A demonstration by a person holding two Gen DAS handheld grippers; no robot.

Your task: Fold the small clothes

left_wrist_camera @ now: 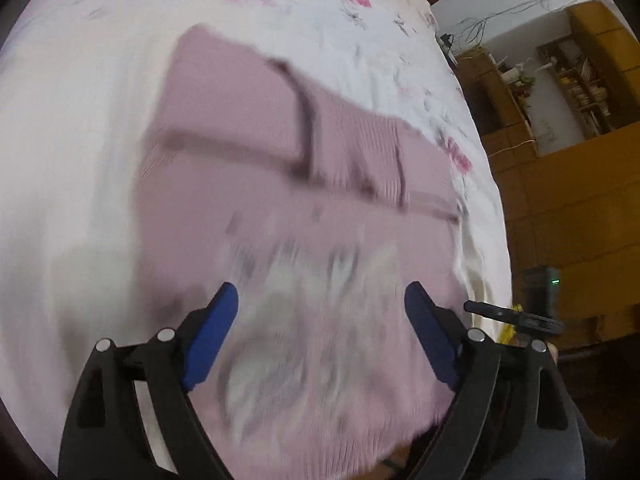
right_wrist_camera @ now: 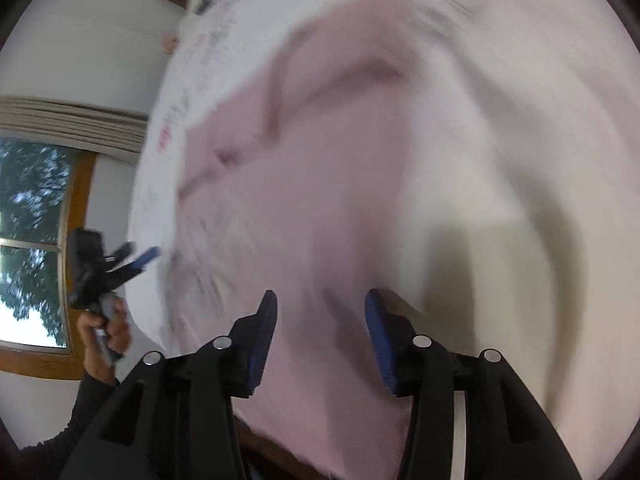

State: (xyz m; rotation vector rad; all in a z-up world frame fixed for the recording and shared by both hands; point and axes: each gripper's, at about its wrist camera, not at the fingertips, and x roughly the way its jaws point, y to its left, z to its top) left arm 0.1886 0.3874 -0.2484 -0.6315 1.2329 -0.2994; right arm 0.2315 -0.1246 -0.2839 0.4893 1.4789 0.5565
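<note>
Pink garment [left_wrist_camera: 288,184] lay flat on bed [left_wrist_camera: 80,160], sleeves folded in; left tool [left_wrist_camera: 320,320] & right tool [right_wrist_camera: 320,312] both spread, empty, above garment's near hem; best: pinch hem corners evenly, fold twd collar.

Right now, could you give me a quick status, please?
Left gripper open, right gripper open, both empty. Pink garment lies on floral bedsheet. Nothing obstructing.

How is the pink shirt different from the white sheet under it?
The pink garment is plain pink with a pale printed patch near the grippers, while the bedsheet is white with scattered pink flowers. The garment is the smaller one and lies on top; the bedsheet spreads out past it on every side. The garment shows dark fold lines and seams. Both are soft cloth lying flat.
</note>
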